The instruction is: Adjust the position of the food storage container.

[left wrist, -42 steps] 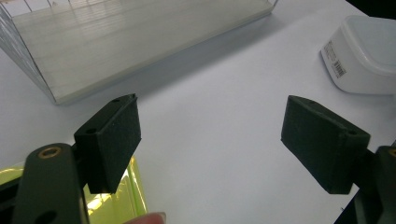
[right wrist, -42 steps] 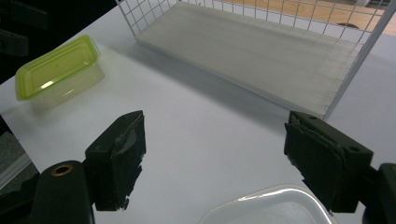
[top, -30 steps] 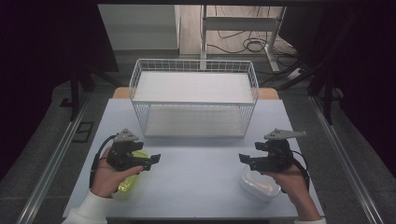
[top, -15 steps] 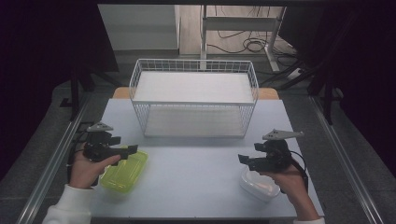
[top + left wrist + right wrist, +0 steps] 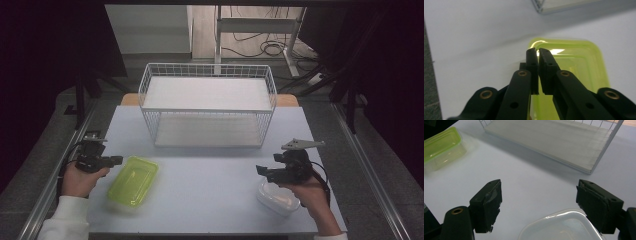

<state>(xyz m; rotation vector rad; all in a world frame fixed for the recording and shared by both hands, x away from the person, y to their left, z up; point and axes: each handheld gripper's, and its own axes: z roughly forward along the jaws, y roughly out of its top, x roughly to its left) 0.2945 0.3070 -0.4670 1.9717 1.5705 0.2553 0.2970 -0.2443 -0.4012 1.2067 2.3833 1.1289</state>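
A lime-green plastic container [image 5: 134, 179] lies on the pale table at the front left. My left gripper [image 5: 118, 160] hovers just left of it by the table's left edge; its jaws have just been closing and stand shut with nothing between them. In the left gripper view the shut gripper [image 5: 538, 53] points at the near rim of the green container [image 5: 579, 65]. A white lidded container [image 5: 276, 198] sits at the front right, under my right gripper [image 5: 260, 171]. In the right gripper view that gripper [image 5: 539, 187] stands open above the white container [image 5: 557, 227], apart from it.
A white two-level wire rack [image 5: 207, 107] stands at the middle back of the table [image 5: 210, 200]. In the right gripper view its lower shelf [image 5: 554, 142] lies ahead and the green container [image 5: 441, 142] is at the far left. Metal rails run along both table sides.
My left hand has drawn away leftward from over the green container, which stays on the table, and its jaws have shut. The right hand has not moved.
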